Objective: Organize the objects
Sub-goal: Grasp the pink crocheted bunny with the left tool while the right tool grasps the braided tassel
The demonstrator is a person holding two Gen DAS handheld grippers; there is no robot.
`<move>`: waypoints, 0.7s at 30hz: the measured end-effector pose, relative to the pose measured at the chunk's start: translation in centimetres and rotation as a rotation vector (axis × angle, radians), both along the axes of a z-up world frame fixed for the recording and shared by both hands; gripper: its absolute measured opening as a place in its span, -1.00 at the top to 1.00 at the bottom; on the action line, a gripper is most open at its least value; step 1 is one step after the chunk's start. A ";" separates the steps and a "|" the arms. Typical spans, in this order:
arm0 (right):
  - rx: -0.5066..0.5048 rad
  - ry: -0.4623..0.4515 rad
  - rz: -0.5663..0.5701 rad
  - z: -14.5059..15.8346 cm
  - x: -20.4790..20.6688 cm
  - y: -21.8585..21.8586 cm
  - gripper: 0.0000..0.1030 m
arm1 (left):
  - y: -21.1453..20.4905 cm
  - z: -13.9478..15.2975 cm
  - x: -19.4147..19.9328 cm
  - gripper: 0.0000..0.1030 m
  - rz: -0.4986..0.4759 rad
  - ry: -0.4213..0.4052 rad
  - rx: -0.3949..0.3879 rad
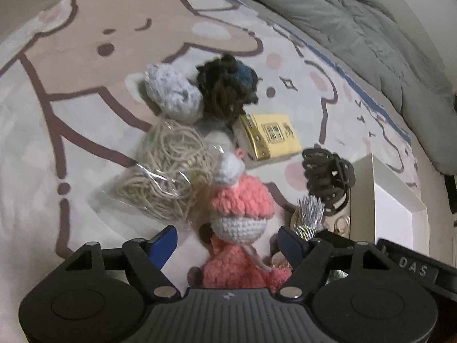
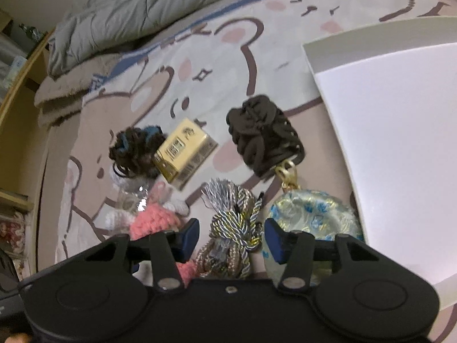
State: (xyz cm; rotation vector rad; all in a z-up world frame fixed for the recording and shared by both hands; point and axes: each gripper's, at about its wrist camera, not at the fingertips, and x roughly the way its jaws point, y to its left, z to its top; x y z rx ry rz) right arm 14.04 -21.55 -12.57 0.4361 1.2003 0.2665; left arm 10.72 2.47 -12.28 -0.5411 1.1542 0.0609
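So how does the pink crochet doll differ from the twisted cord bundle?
The pink crochet doll is fuzzy knitted yarn in pink and white; the twisted cord bundle is shiny striped rope with a tassel. The doll lies between the left gripper's open fingers, the bundle between the right gripper's. Both lie on the bedspread, ungripped.
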 end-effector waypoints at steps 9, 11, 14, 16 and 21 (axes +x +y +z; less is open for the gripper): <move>-0.025 0.022 0.032 -1.2 0.6 1.5 0.00 | -1.4 -2.1 0.7 -0.05 -0.055 0.050 0.044; -0.036 0.022 0.039 -1.3 0.7 1.7 0.01 | -1.4 -2.0 0.8 0.13 -0.072 0.042 0.041; -0.066 0.021 0.058 -1.5 0.6 2.1 0.09 | -1.4 -1.6 0.7 0.30 -0.098 0.029 0.026; -0.077 0.026 0.067 -1.9 0.6 2.2 0.15 | -1.5 -1.4 0.5 0.32 -0.106 0.025 0.036; -0.101 0.007 0.096 -1.8 0.4 2.7 0.29 | -1.5 -0.6 0.1 0.34 -0.125 0.003 0.034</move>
